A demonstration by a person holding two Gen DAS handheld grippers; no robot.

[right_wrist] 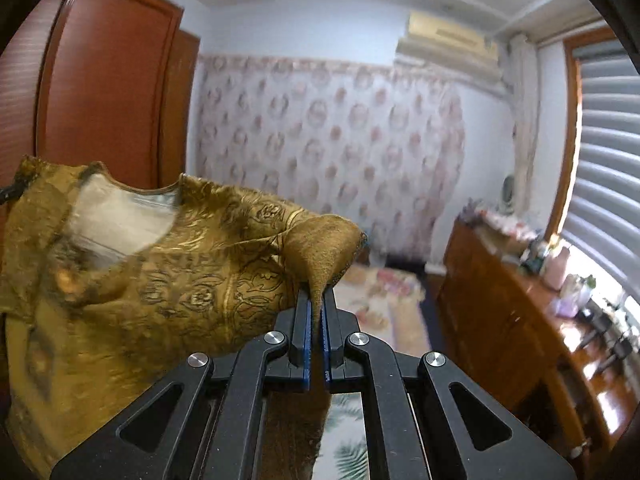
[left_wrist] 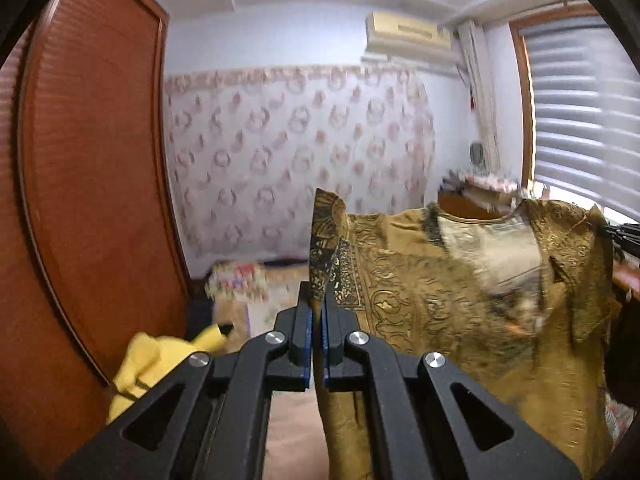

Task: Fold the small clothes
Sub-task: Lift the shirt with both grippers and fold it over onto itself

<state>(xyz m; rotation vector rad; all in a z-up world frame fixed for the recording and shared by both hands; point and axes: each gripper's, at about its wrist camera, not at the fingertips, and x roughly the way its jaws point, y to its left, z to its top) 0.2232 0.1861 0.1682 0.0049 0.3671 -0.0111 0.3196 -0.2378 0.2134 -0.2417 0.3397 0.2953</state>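
Left wrist view, gold shirt [left_wrist: 460, 280] pinched between fingers [left_wrist: 303, 312], spread rightward

I see floral wallpaper [right_wrist: 320, 152] ahead, a red-brown wardrobe [left_wrist: 92, 168] left, an air conditioner [left_wrist: 408, 36] high up, bright blinds [right_wrist: 608, 168] and a dresser [right_wrist: 500, 304] right.

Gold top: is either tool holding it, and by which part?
Both. The left tool pinches the gold top at one sleeve edge; the right tool pinches the opposite sleeve tip. It hangs spread between them.
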